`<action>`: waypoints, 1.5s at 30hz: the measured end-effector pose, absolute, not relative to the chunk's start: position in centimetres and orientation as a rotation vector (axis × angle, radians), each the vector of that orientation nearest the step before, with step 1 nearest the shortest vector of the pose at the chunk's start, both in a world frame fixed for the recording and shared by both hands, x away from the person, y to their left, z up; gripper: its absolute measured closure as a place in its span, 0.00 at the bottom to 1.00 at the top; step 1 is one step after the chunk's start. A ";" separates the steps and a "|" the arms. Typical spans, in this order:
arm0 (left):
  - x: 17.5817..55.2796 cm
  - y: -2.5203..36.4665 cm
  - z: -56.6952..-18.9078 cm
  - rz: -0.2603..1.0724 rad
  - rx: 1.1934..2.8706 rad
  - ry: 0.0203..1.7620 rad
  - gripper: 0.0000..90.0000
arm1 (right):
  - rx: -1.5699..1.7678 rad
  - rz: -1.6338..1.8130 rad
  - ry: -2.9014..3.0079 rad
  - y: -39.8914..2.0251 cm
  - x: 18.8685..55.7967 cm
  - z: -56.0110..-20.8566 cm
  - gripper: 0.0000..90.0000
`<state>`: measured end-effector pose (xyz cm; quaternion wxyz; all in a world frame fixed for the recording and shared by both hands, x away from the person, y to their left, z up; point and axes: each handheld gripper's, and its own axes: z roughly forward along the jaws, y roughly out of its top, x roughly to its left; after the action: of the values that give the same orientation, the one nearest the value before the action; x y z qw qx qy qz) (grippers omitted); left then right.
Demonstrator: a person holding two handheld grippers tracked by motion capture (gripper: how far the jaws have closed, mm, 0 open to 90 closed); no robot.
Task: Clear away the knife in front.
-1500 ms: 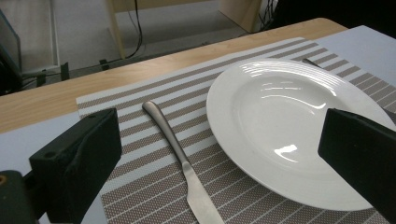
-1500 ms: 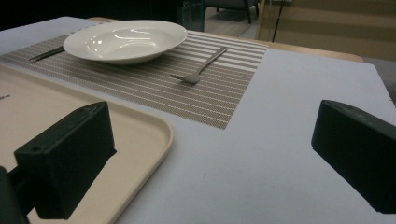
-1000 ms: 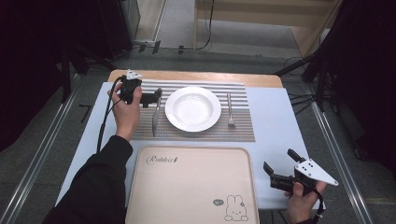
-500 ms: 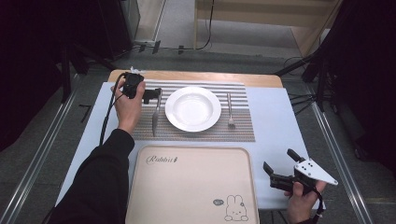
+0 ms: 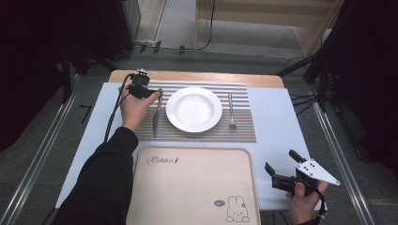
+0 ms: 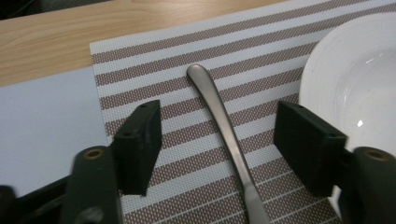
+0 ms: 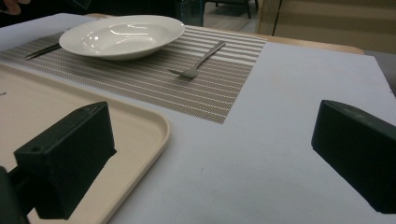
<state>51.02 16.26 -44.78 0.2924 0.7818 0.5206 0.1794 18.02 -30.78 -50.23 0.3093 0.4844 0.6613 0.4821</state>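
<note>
A metal knife (image 5: 155, 115) lies on a striped placemat (image 5: 202, 133), left of a white plate (image 5: 171, 115). My left gripper (image 5: 157, 93) hangs low over the knife's handle end. In the left gripper view the knife handle (image 6: 229, 135) runs between the two jaws, with a gap to each pad. Those jaws have just been closing around it, and the left gripper (image 6: 219, 112) is still open. The plate's rim (image 6: 327, 70) shows at the right there. My right gripper (image 5: 280, 160) stands open over the blue cloth at the front right, holding nothing.
A fork (image 5: 231, 110) lies on the placemat right of the plate, also seen as the fork (image 7: 198, 60) in the right gripper view. A beige tray (image 5: 192, 187) with a rabbit print fills the front middle. The wooden table edge (image 5: 197, 77) runs behind the placemat.
My left gripper has shifted right and down onto the knife's handle end, and its jaws have narrowed around the handle. The right hand has stayed put.
</note>
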 end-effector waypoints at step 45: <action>51.1 14.0 -47.5 0.316 2.358 1.426 0.78 | 1.315 1.251 1.748 -30.7 18.3 -50.4 0.00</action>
<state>51.15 14.00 -47.53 0.1830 0.8358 0.5055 0.1119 18.32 -30.66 -50.37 0.3058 0.4968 0.6605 0.4728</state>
